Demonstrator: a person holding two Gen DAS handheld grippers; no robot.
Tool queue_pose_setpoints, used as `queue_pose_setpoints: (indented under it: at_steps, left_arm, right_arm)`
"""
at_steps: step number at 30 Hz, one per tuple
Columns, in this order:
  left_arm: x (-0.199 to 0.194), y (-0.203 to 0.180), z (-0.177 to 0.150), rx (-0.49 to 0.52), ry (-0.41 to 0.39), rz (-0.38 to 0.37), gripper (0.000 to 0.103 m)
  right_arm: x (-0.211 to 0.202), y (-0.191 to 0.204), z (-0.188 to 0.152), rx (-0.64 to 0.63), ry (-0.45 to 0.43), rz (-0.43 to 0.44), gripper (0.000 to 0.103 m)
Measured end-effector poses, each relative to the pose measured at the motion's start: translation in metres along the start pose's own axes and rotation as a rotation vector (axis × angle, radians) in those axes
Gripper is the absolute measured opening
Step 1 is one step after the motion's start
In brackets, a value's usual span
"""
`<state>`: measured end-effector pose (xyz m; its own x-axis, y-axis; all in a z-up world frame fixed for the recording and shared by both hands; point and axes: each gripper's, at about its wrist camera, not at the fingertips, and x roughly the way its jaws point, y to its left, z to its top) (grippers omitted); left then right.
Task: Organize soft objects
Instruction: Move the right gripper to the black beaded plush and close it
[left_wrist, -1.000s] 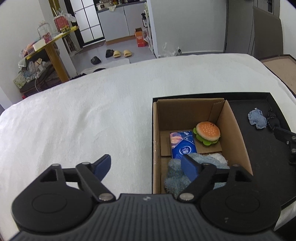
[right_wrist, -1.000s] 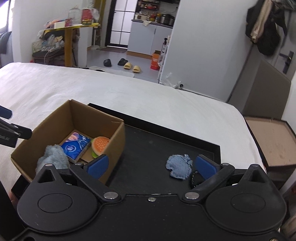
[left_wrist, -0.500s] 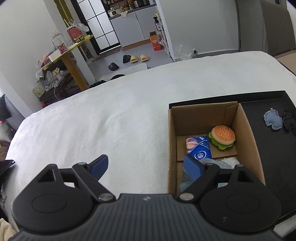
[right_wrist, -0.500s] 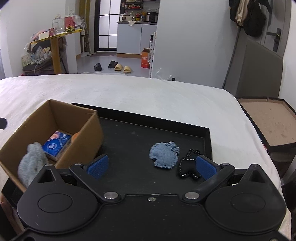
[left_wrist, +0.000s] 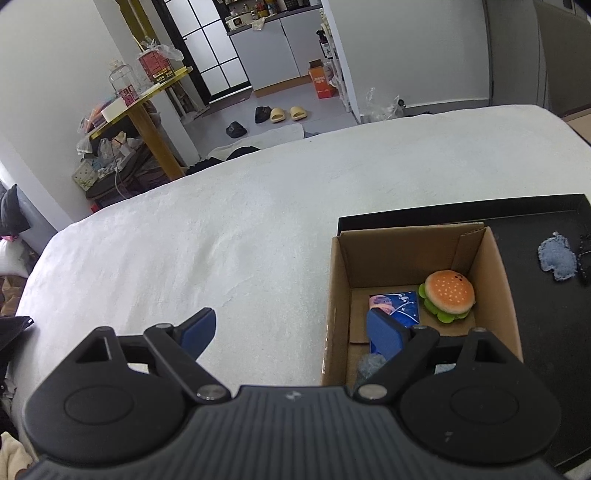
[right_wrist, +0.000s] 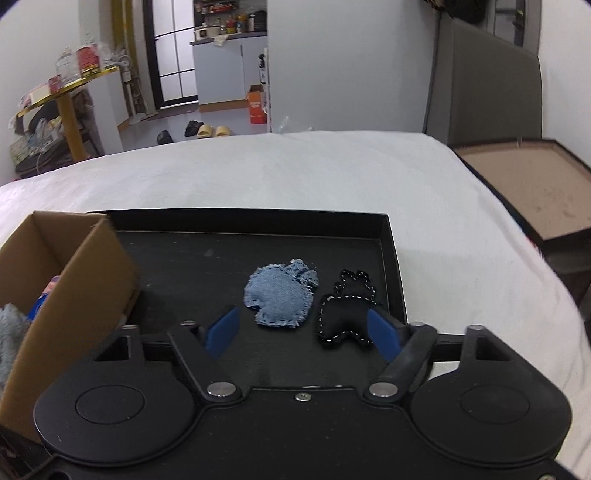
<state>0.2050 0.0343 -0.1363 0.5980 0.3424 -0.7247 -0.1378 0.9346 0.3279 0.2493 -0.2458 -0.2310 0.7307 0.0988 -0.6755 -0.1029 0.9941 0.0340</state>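
A cardboard box (left_wrist: 391, 247) stands in the left part of a black tray (right_wrist: 258, 218). Inside it lie a burger plush (left_wrist: 447, 295), a blue packet (left_wrist: 397, 302) and a grey fluffy toy (left_wrist: 371, 365). A blue denim plush (right_wrist: 280, 293) and a black stitched plush (right_wrist: 345, 314) lie on the tray floor; the denim one also shows in the left wrist view (left_wrist: 557, 254). My right gripper (right_wrist: 304, 330) is open, just in front of both plushes. My left gripper (left_wrist: 291, 330) is open and empty, straddling the box's left wall from above.
The tray sits on a white bed cover (left_wrist: 221, 236). A brown-lined open case (right_wrist: 532, 184) stands to the right of the bed. A yellow cluttered table (left_wrist: 147, 99) and slippers (left_wrist: 282, 114) are on the floor beyond.
My right gripper has swung right, from beside the box toward the two plushes on the tray. My left gripper has drawn back and up from the box. Both stay open.
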Motion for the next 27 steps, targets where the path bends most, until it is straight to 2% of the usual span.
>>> queue_pose_setpoints:
  at_steps: [8,17,22,27]
  left_arm:
    - [0.015,-0.025,0.005,0.053,0.030,0.045,0.088]
    - [0.021,-0.034,0.009,0.069,0.050,0.073,0.088]
    - [0.027,-0.035,0.011,0.069,0.070,0.085,0.088]
    - [0.025,-0.034,0.012,0.068,0.070,0.085,0.088]
  right_arm:
    - [0.019,-0.013,-0.002,0.042,0.010,-0.027,0.068]
    - [0.042,-0.024,-0.007,0.052,0.035,-0.038,0.066]
    - [0.049,-0.025,-0.008,0.041,0.034,-0.048,0.065]
    - [0.056,-0.017,-0.010,-0.026,0.015,-0.072,0.063]
